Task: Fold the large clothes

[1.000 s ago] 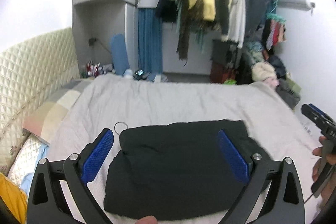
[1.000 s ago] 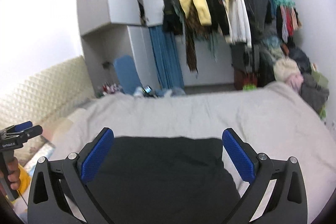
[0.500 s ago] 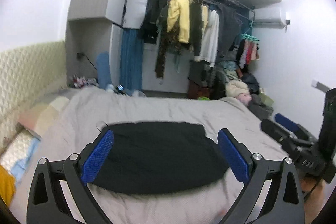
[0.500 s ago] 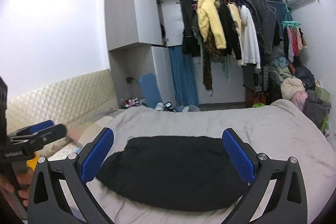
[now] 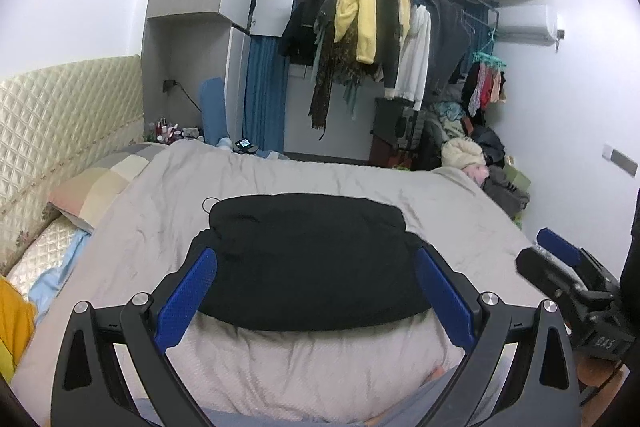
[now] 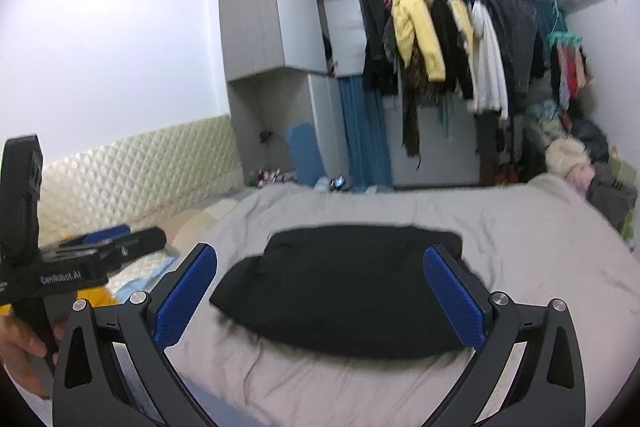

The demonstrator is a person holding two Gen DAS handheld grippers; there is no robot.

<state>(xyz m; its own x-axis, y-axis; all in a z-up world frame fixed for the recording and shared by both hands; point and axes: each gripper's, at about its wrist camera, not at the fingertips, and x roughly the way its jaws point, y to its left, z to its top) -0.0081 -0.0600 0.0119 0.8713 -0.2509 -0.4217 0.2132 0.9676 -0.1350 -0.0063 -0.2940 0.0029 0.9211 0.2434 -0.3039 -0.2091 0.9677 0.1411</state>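
left wrist view
garment: a black garment [image 5: 308, 259] lies folded into a compact, roughly rectangular bundle with rounded corners, a narrower folded layer on its far part; the fabric is dark and shows little detail.
place: on the grey bedspread [image 5: 320, 179], toward the near edge of the bed, about midway between its left and right sides; a thin ring [image 5: 209, 204] lies just beside the far left corner of the bundle.
left gripper: the left gripper [image 5: 316, 297] sits above the near edge of the bed, aimed forward over the bundle, blue pads spread wide with nothing between them and clear of the cloth.
right gripper: at the right edge of the frame the right gripper [image 5: 560, 259] is seen side-on, off the bed's right side; how its fingers stand cannot be told here.

right wrist view
garment: the same black bundle [image 6: 344, 279], flat and wide, edges slightly blurred.
right gripper: the right gripper [image 6: 320, 295] is level above the near edge of the bed, pads wide apart, empty.
left gripper: the other tool [image 6: 104, 243] shows at the left, held by a hand [image 6: 20, 351] on its grip, beside the quilted headboard [image 6: 132, 171].
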